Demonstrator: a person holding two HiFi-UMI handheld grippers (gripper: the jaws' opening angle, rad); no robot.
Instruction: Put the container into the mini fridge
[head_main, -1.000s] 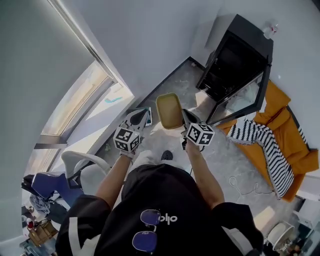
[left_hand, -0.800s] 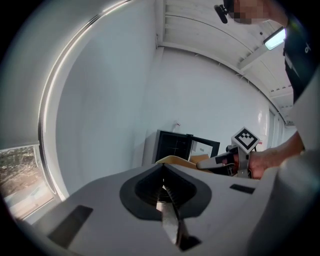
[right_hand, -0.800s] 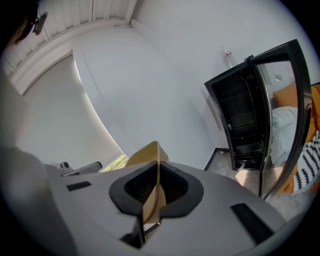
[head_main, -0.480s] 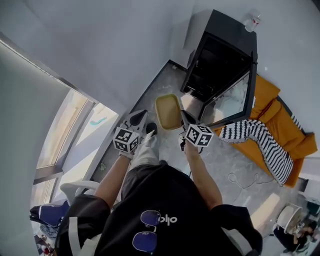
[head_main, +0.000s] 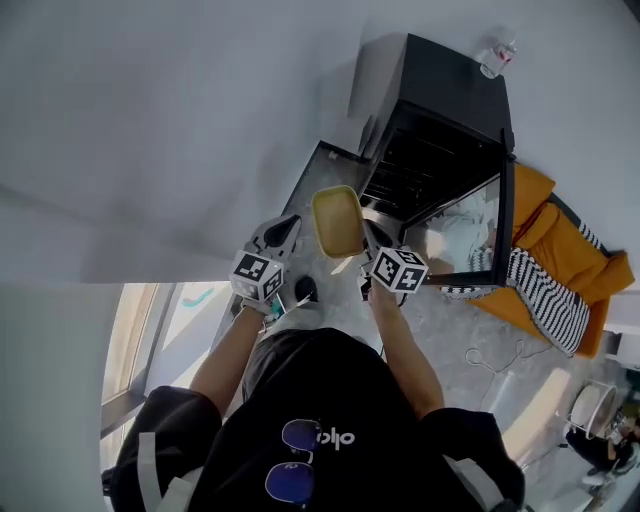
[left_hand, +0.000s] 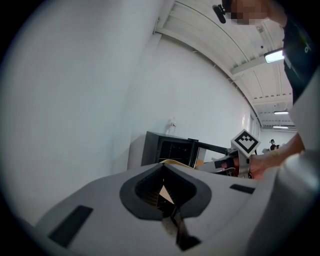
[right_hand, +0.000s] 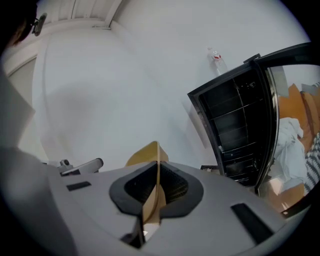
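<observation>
Before the boxy black mini fridge (head_main: 450, 90), right tongs (head_main: 366, 232) pinch the rounded yellow container (head_main: 337, 220); left tongs (head_main: 290, 224) sit clenched, empty.

In the head view the mini fridge (head_main: 440, 130) shifts from the upper right corner toward the upper middle and looms larger, the container (head_main: 338, 221) now overlaps its open front (earlier it lay over bare floor (head_main: 445, 312)), and the window (head_main: 150, 330) sinks to the lower left.
</observation>
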